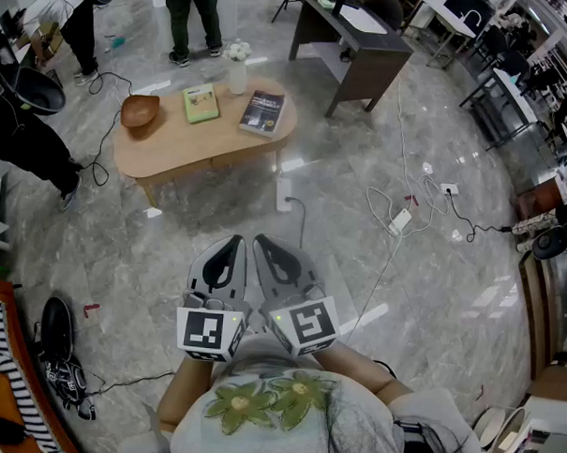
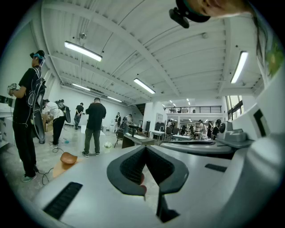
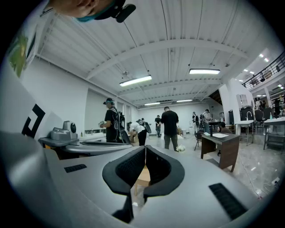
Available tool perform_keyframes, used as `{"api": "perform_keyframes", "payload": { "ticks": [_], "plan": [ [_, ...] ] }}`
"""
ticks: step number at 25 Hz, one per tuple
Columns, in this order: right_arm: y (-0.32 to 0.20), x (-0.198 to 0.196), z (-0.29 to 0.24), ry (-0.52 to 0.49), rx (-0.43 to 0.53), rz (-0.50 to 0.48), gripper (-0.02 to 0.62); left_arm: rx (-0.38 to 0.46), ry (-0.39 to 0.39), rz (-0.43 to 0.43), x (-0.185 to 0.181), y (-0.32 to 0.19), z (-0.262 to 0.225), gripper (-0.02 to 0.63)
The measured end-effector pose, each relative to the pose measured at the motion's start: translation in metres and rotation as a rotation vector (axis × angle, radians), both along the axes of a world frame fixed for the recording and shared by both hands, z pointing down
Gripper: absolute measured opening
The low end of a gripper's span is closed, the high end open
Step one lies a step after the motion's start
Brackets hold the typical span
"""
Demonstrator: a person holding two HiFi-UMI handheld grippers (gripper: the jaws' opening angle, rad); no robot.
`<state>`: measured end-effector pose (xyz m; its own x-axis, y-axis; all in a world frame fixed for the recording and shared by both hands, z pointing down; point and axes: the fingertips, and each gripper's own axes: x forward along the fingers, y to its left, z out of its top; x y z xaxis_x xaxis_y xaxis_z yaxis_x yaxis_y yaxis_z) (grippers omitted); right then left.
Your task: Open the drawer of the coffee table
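The person holds both grippers close to the body, side by side and near touching, pointing across the floor toward the coffee table (image 1: pixel 174 146). The left gripper (image 1: pixel 232 244) has its jaws pressed together with nothing between them. The right gripper (image 1: pixel 264 243) is the same, jaws together and empty. Each gripper view shows the two dark pads meeting along a thin line.

The coffee table stands well apart from the grippers, far and to the left, a pale wooden oval on a grey marble floor. Its drawer cannot be made out from here. On the top sit a wooden bowl (image 1: pixel 139 110) at the left end, a green book (image 1: pixel 201 103) in the middle, a dark book (image 1: pixel 262 112) to the right, and a white vase (image 1: pixel 238 73) at the far edge.

A dark desk (image 1: pixel 361 55) stands far right of the table. Cables (image 1: pixel 396 216) lie on the floor to the right. People stand beyond the table.
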<state>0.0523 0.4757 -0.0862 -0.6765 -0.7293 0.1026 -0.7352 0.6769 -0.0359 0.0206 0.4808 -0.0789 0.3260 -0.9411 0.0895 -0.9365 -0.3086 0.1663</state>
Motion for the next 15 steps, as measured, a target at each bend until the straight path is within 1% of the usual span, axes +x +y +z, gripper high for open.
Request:
{"api": "perform_keyframes", "payload": {
  "ticks": [3, 10, 15],
  "plan": [
    [-0.002, -0.014, 0.003, 0.014, 0.005, -0.008, 0.021, 0.005, -0.003, 0.006, -0.011, -0.003, 0.000, 0.009],
    [-0.006, -0.028, 0.008, -0.019, 0.014, -0.001, 0.023, 0.006, -0.029, 0.021, -0.031, -0.002, 0.011, 0.009],
    [-0.017, -0.033, 0.026, -0.038, -0.052, -0.020, 0.023, -0.025, -0.030, 0.028, -0.037, -0.010, 0.022, 0.009]
  ]
}}
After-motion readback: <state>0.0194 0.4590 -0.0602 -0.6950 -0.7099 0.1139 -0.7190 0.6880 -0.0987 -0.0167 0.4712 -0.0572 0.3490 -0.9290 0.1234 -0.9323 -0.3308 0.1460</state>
